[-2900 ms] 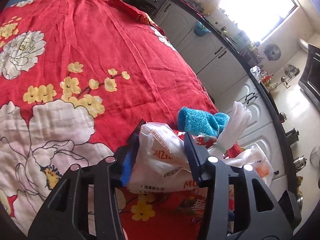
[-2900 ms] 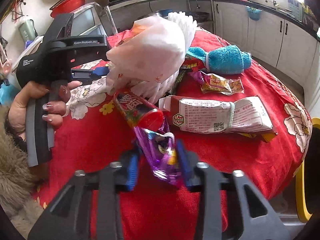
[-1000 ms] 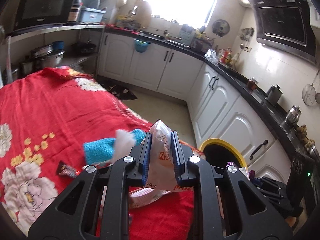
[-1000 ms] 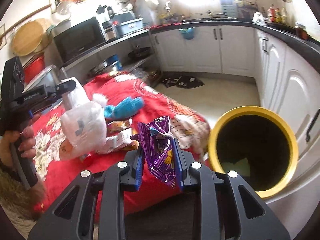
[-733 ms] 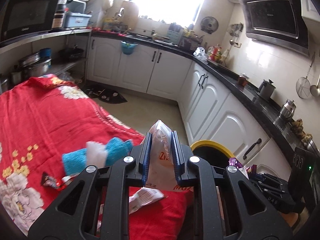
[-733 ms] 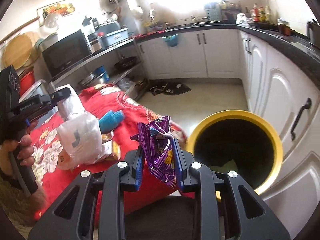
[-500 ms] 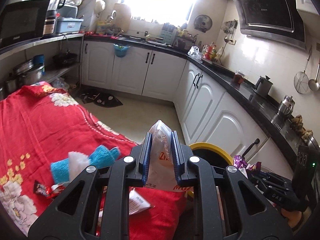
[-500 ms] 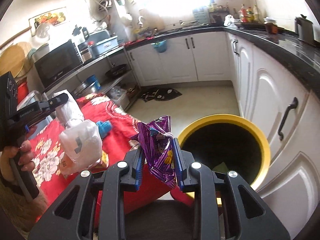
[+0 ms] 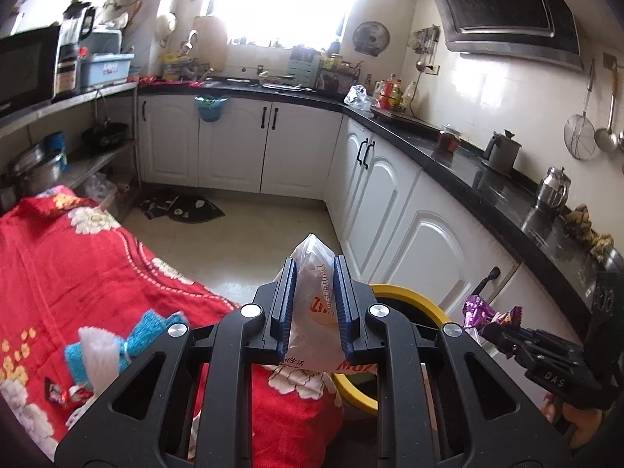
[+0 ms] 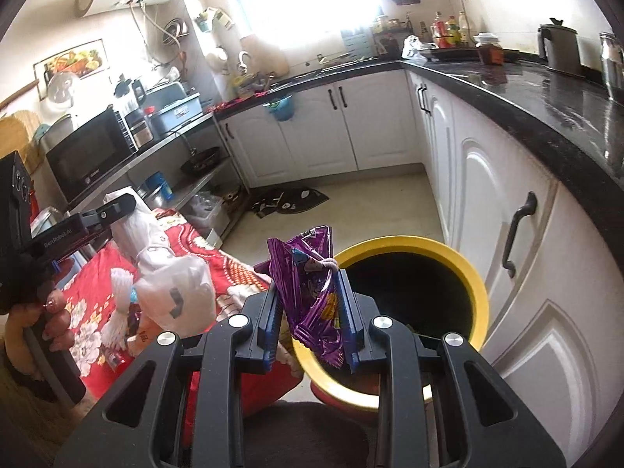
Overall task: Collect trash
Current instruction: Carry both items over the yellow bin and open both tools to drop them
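Over on the left, the red flowered cloth [image 9: 78, 265] covers the surface, and a few bits lie on it yet: a blue towel roll [image 9: 150, 337] and a small dark wrapper [image 9: 58, 390] near the edge. Above that edge the left tool [image 9: 314, 308] is clamped on a white plastic bag [image 9: 316, 312], the bag standing up between the blue pads and hanging down below them. From the other camera the same bag [image 10: 171, 296] bulges under that tool, over the cloth rather than over the bin.

Moving rightward, the yellow-rimmed bin [image 10: 413, 296] stands on the floor between the surface and the white cabinets [image 10: 507, 273], its mouth open and dark. The right tool [image 10: 312, 308] grips a purple snack wrapper [image 10: 312, 292], whose long axis runs upright along the pads. The bin's opening lies just ahead of and below this wrapper, slightly to its right, with the near rim under the wrapper's lower end.

So the right hand looks the nearer of the two, nearly over the mouth. I'd judge it needs only a little more reach forward before letting go; the left bag has farther to travel, rightward past the surface's edge.
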`<state>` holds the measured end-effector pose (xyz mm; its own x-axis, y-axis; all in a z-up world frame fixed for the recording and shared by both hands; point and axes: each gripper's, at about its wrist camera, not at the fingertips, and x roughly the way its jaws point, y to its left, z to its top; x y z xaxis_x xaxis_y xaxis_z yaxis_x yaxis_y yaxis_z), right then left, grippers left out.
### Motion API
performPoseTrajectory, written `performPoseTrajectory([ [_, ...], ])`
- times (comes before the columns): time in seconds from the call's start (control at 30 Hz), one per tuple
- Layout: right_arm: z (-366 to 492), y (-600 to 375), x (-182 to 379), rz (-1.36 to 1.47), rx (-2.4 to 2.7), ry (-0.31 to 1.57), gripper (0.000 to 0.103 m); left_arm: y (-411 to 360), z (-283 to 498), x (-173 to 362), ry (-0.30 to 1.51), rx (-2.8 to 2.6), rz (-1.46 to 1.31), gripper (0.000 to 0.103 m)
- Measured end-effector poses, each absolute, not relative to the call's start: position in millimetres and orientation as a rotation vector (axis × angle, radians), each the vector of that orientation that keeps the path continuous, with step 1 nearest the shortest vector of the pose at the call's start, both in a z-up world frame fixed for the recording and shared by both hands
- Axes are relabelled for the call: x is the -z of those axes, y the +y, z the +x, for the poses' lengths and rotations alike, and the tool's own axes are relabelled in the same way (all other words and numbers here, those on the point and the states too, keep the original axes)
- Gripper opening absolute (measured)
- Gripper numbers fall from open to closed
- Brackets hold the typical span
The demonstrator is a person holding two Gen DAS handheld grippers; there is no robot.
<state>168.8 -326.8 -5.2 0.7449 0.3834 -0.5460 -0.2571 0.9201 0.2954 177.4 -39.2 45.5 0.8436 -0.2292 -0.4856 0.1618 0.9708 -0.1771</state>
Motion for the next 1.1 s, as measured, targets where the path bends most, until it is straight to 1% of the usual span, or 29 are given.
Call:
performPoseTrajectory([
  [0.33, 171.6, -348.0, 9.0, 0.240, -0.299, 0.637, 0.025, -80.1, 194.2, -38.6, 0.508, 0.218, -0.033, 0.014],
  [0.63, 177.6, -357.0, 17.5, 0.248, -0.263, 0.656, 0.025, -110.7, 212.0, -22.0, 0.522, 0.227, 0.018, 0.014],
  [1.1, 192.9, -360.0, 57.3, 0.242, -0.227, 0.738, 0.025, -146.3, 234.2, 12.6, 0.529, 0.169, 0.151, 0.014],
])
